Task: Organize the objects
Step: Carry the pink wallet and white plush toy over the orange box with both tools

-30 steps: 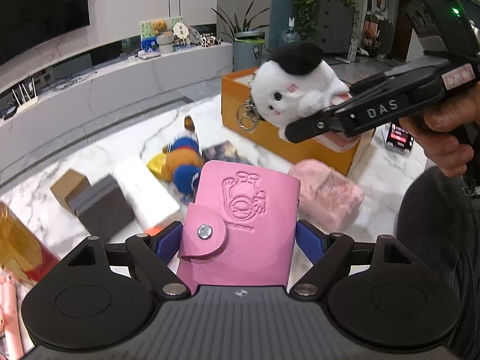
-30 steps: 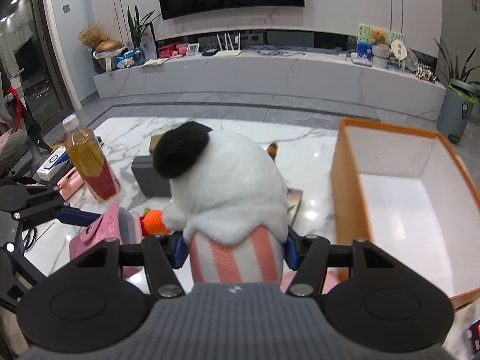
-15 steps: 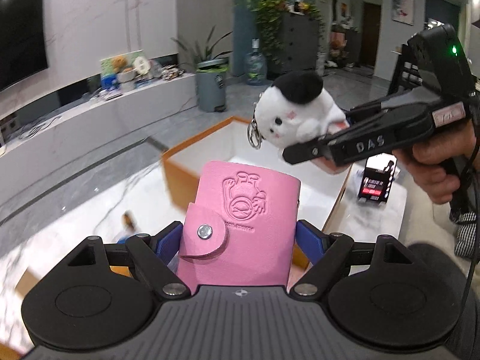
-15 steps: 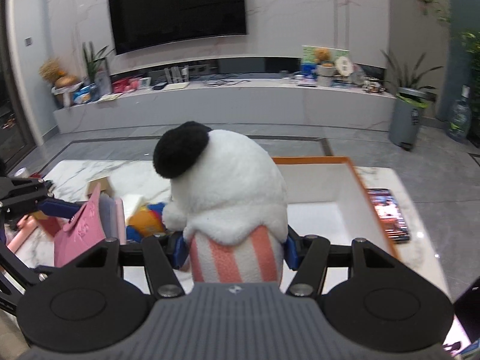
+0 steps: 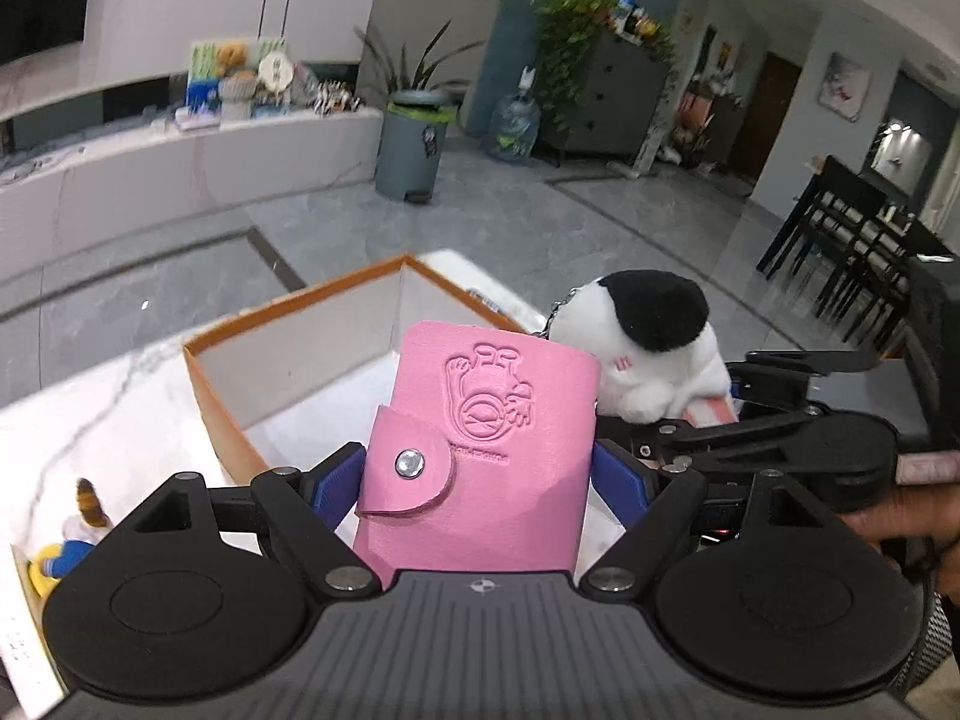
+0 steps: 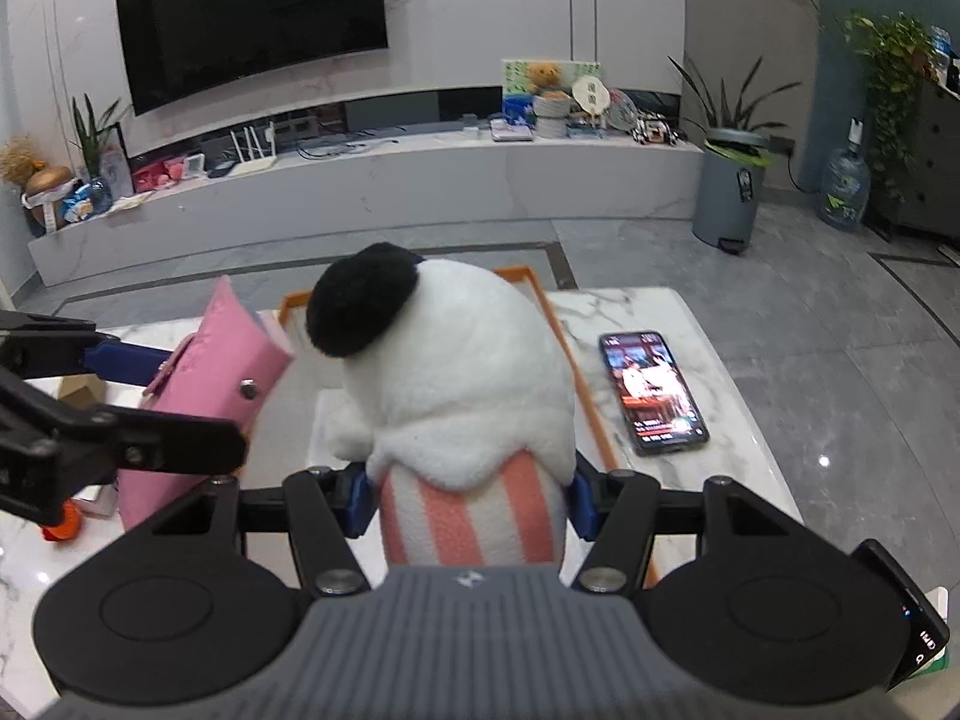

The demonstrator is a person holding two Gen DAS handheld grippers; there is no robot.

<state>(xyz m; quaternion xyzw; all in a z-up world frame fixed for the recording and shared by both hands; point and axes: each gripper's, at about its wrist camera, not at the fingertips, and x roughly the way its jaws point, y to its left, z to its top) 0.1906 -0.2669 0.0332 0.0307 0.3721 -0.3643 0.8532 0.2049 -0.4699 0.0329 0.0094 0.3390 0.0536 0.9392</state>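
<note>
Pink card holder [image 5: 480, 456] pinched in left gripper [image 5: 480, 480], plush toy [image 6: 462, 384] clamped in right gripper [image 6: 468, 495]; both now carried from the cluttered tabletop to over the orange box [image 5: 288, 312], release likely next.

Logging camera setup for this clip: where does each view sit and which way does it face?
Left wrist: on the left hand-held gripper, facing the orange box; pink card holder clamped, a hand at right.
Right wrist: on the right hand-held gripper, facing the TV wall; plush toy clamped.
Shared: box, holder, toy.
</note>
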